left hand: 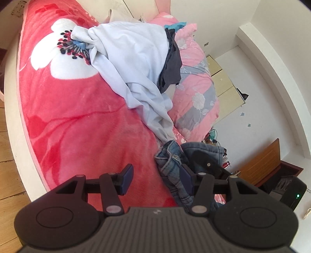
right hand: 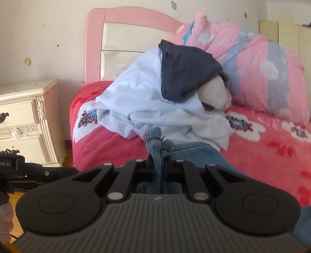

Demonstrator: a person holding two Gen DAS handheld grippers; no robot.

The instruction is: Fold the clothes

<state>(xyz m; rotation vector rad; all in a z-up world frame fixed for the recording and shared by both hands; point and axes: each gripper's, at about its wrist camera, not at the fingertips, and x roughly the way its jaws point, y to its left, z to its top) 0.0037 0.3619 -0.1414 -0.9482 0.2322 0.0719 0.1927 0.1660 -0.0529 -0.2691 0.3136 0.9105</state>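
R gripper [right hand: 158,165] is clenched on a bunched fold of the jeans [right hand: 155,144]; denim sticks up between its fingers and the rest trails down over the red blanket [right hand: 108,148] on the bed. In the left wrist view the same jeans [left hand: 171,161] lie crumpled at the blanket's [left hand: 77,124] edge, w/ the R tool's black body overlapping them. L gripper [left hand: 156,181] is released, jaws about half apart, nothing between them; its right-hand pad [left hand: 185,178] sits just beside the denim, can't tell if touching.

Behind the jeans, a heap: pale blue garment [right hand: 147,101] spread loose, dark navy garment [right hand: 186,72] draped on top, over a beige cushion [right hand: 213,93]. Pink-and-grey floral quilt [right hand: 262,68] is piled further back against the wall. Pink headboard [right hand: 124,17] at the bed's head.

Containers: cream nightstand [right hand: 29,120] beside the bed, drawers shut, contents not visible. Pale yellow cabinets [right hand: 285,37] behind the quilt, doors shut too. L tool's black arm [right hand: 38,171] shows low at left in the right wrist view.
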